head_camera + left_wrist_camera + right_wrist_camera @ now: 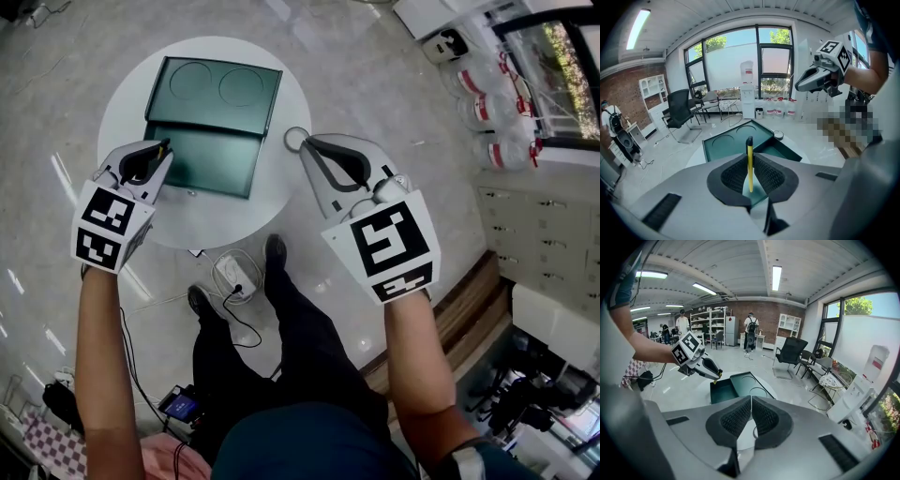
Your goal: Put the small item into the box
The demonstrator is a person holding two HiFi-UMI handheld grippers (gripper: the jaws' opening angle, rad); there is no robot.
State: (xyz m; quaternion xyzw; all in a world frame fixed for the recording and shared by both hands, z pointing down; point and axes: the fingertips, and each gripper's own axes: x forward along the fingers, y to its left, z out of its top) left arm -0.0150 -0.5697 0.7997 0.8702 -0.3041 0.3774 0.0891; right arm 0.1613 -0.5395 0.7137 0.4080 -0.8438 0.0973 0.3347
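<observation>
A dark green box (202,159) lies open on the round white table (122,94), its lid (220,89) folded back with two round recesses. My left gripper (161,150) hovers at the tray's left edge, shut on a thin yellow pen (750,164) with a black tip, standing upright between the jaws. My right gripper (309,142) is shut, off the table's right side; I see nothing gripped between its pads. A small metal ring (296,139) sits right at its tip, on the table edge. The box (724,390) and left gripper (715,374) also show in the right gripper view.
A power strip (232,277) with cables lies on the floor under the table's near edge, beside the person's shoes. Water bottles (487,108) and a cabinet (539,225) stand at the right. Office chairs (679,115) stand farther back, with people in the distance.
</observation>
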